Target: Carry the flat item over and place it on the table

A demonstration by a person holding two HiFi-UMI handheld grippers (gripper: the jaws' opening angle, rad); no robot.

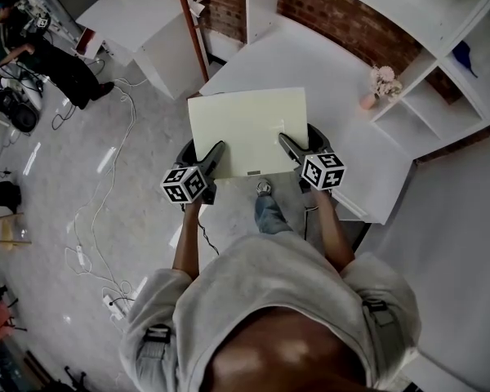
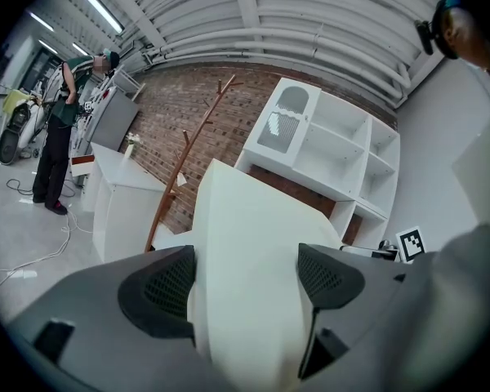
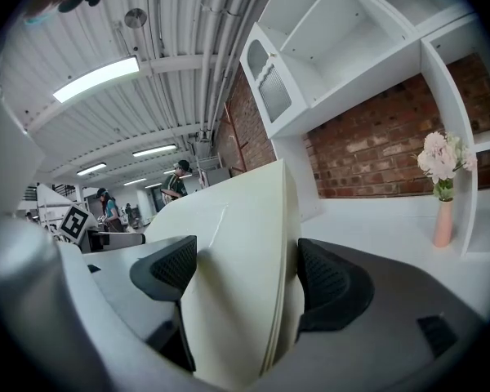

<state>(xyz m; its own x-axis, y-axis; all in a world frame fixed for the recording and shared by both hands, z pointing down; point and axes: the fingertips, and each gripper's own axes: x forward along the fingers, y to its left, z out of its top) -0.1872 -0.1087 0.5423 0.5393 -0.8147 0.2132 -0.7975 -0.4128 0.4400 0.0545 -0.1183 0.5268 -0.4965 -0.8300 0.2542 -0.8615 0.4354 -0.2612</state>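
Nearest, the person's grey sleeves (image 1: 159, 317) reach forward to the two claws. The left claw (image 1: 215, 155) is clenched on the near left edge of a pale cream flat rectangular board (image 1: 249, 125), whose sheet fills the gap between its black ribbed pads (image 2: 159, 288). The right claw (image 1: 290, 147) is likewise clamped on the near right edge, both pads pressed against the board's faces. Both claws carry the board in the air, above the grey floor (image 1: 106, 170). In the head view its far edge overlaps the near corner of the white surface (image 1: 310, 64). Further along that surface, a small pink vase of pale flowers (image 1: 380, 84) stands just beside the white shelf unit (image 1: 465, 47). Behind runs a red brick wall (image 1: 343, 19). Well apart on the left, a person in dark clothes (image 1: 57, 64) bends near equipment.
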